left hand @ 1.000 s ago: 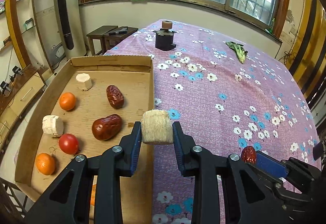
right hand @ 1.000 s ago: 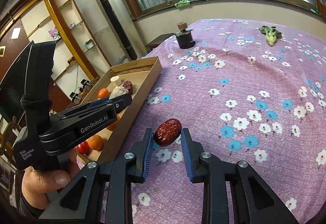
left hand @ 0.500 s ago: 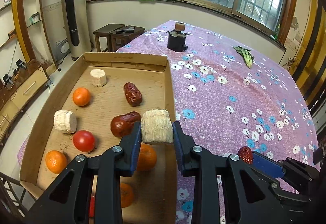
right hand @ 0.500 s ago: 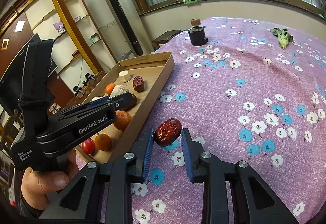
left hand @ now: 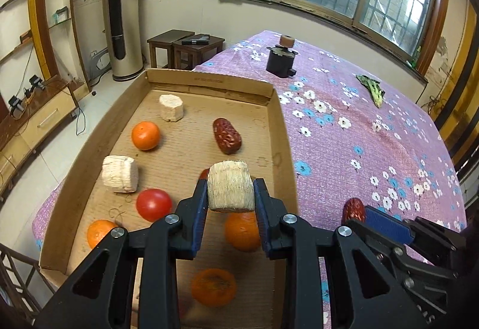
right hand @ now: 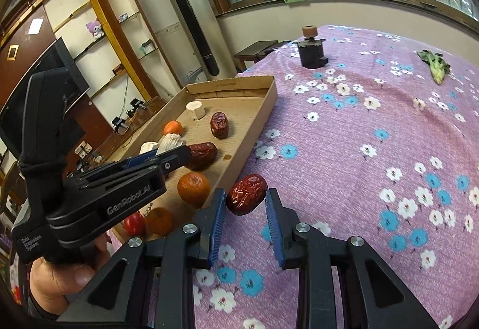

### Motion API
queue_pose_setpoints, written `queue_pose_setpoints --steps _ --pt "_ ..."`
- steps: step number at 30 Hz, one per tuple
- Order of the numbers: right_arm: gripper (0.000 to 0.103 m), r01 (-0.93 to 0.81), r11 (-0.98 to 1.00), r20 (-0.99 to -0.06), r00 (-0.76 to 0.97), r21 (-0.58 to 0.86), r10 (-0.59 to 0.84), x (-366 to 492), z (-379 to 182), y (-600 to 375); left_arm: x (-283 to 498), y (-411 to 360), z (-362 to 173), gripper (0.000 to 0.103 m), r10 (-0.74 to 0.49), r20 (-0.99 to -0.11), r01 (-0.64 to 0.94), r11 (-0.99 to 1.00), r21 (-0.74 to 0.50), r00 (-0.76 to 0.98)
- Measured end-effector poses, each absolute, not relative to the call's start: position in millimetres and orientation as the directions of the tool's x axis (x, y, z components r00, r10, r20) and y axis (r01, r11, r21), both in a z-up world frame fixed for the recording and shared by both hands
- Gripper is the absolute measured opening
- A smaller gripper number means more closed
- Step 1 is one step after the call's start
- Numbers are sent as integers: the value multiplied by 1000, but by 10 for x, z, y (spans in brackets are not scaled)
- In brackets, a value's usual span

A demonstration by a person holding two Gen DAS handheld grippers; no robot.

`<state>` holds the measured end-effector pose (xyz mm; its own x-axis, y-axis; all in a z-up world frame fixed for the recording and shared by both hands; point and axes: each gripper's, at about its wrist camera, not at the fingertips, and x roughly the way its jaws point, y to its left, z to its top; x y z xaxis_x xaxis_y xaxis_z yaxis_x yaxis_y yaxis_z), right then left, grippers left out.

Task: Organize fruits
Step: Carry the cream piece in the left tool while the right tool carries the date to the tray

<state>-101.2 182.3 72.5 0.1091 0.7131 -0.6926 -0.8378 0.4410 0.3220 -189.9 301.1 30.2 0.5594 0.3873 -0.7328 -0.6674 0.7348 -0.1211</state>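
Both grippers are loaded on my feed. Left gripper is clamped on a pale fibrous chunk, hanging angled down over the cardboard tray; its fingers hide most of a red date and blur the oranges underneath. Right gripper pinches another date above the floral tablecloth, just beside the tray wall. Only a thumb shows at the frame edge.

Both grippers' fingers clamped, downward-angled.

"GenRobot.AI" and "Data Acquisition System" on left gripper
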Motion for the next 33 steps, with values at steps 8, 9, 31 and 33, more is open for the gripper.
queue_pose_setpoints --steps 8,9,31,33 --pt "28 -851 413 -686 89 324 722 -895 767 2213 -2132 3374 316 27 397 -739 -717 677 -163 543" --pt "28 -855 405 -686 82 325 723 -885 776 2281 -2148 3412 310 27 400 -741 -723 671 -164 539" --pt "28 -882 405 -745 101 239 660 -453 528 3432 -1624 3836 111 27 277 -836 -699 695 -166 474" --pt "28 -883 404 -748 99 237 656 -447 501 3450 -1591 3847 98 27 269 -843 -699 696 -164 466"
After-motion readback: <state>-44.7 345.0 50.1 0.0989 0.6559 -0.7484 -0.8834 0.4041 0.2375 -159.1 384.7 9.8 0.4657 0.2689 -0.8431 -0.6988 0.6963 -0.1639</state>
